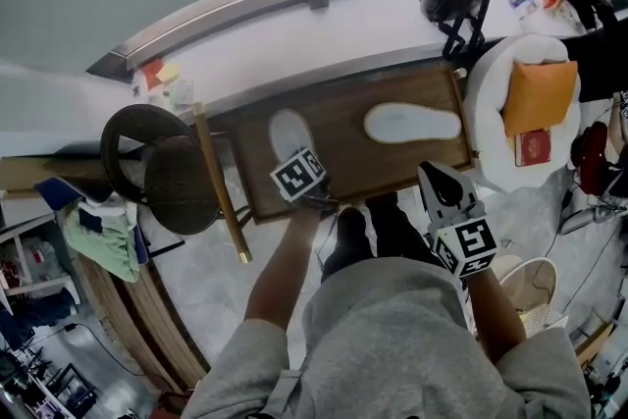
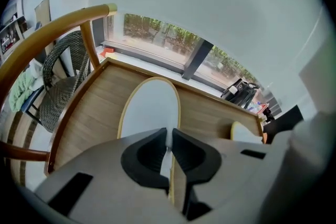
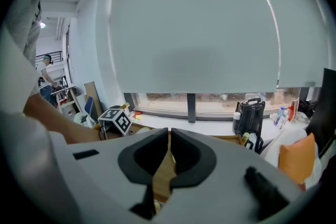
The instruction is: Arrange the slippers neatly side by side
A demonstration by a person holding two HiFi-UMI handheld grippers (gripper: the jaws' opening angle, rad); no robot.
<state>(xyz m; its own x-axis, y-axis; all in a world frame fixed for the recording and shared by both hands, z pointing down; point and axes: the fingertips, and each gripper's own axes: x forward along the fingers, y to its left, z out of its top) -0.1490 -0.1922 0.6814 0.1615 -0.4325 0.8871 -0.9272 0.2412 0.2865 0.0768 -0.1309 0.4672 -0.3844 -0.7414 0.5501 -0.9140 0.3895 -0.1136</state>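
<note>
Left gripper (image 2: 169,140) fingers pinch narrowly on the heel rim of the left slipper (image 1: 290,132) on the desk (image 1: 343,177); the second slipper (image 1: 412,123) lies crosswise, well apart. Right gripper (image 3: 169,139) fingers are closed and empty. Slippers look light, thin and floppy, so the heel rim likely grips best.

A low wooden platform (image 1: 343,162) is set on a pale marbled floor (image 1: 196,280) below a long white sill (image 1: 294,34). A dark woven chair (image 1: 182,182) is placed at the platform's left edge, and a white round seat (image 1: 491,93) with an orange cushion (image 1: 538,95) at its right. Trees are seen through the window (image 2: 157,34).
</note>
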